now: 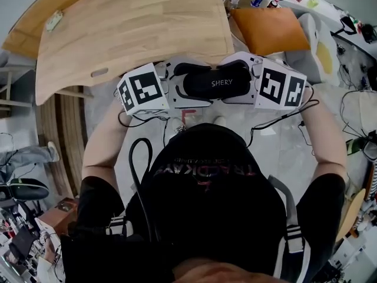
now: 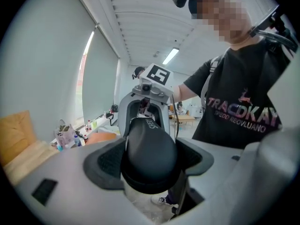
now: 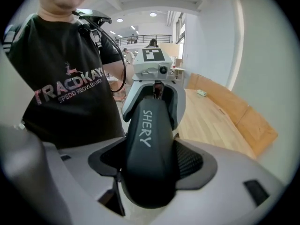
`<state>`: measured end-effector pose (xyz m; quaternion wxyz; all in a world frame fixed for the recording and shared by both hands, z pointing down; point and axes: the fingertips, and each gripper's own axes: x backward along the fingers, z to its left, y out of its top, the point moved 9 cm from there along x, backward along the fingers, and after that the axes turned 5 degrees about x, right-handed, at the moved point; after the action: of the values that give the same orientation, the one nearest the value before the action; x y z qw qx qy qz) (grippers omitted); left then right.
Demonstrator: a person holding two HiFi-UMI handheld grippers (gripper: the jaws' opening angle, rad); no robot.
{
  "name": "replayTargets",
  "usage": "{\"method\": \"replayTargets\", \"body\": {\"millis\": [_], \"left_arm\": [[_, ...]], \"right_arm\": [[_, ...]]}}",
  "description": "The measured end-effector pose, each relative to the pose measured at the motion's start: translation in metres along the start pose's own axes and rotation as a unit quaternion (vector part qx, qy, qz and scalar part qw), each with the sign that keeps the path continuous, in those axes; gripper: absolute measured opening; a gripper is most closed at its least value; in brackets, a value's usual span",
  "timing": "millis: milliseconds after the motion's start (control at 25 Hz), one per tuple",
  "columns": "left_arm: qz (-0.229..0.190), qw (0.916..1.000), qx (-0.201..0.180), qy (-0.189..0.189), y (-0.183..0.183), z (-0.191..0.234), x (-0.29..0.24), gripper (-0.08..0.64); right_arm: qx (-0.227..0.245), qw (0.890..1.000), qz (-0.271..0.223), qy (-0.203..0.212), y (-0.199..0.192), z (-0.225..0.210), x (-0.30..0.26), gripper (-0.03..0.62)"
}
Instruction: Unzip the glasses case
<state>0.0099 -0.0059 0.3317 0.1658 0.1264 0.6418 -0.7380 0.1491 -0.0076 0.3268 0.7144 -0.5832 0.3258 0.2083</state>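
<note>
In the head view the case [image 1: 217,81] hangs in mid-air at centre frame, just below the edge of the table [image 1: 135,22] and in front of the person's chest. Its long axis runs left to right across the picture. The left gripper [image 1: 187,86] sits at its left end and the right gripper [image 1: 244,78] at its right end, the two facing each other along that axis. In the left gripper view the case's rounded end fills the lower centre and its body runs straight away towards the right gripper [image 2: 144,108] at the far end. The left jaws stand wide on either side of that end, and their pads seem to flank it rather than pinch it. In the right gripper view the case [image 3: 149,158] again lies lengthwise from lower centre up to the left gripper [image 3: 153,97]. Here the jaws close on its sides, so this hand appears to carry it. No view shows the zip or its pull. The left gripper looks the freer one to go for it, probably along the case's edge.
</note>
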Motion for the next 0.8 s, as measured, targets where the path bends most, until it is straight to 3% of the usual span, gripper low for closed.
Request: {"method": "replayTargets", "body": {"millis": [560,800], "left_arm": [[-0.01,0.9998,-0.006,0.014,0.0,-0.001,0.007,0.347],[-0.024,0.9994,0.017,0.019,-0.005,0.004,0.011,0.339]], "right_arm": [[0.009,1.0,-0.026,-0.007,0.007,-0.004,0.001,0.334],[-0.002,1.0,-0.029,-0.011,0.005,-0.008,-0.002,0.342]]}}
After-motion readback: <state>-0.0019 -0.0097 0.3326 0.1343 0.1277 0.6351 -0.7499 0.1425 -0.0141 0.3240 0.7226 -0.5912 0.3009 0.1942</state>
